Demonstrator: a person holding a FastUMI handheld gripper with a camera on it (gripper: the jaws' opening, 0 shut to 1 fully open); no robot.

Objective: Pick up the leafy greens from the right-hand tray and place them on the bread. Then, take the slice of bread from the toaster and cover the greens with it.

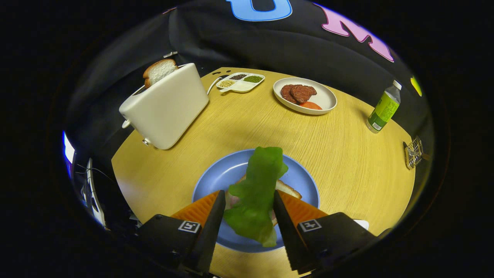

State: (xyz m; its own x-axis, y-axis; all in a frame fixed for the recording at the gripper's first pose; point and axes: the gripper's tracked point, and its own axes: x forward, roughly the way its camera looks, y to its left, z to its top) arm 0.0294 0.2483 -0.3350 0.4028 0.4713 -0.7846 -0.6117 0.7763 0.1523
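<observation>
The gripper (249, 200) has its jaws clamped on the floppy green lettuce leaf (257, 189), which hangs between them over the round blue plate (216, 179). A slice of white bread (287, 189) lies on that plate beneath the leaf. Beyond the plate, a second bread slice (159, 70) stands in the white toaster (166, 106).

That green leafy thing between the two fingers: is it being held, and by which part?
Yes. The gripper is shut on the leafy greens, pinching the lower half of the leaf, above the bread on the blue plate.
</observation>
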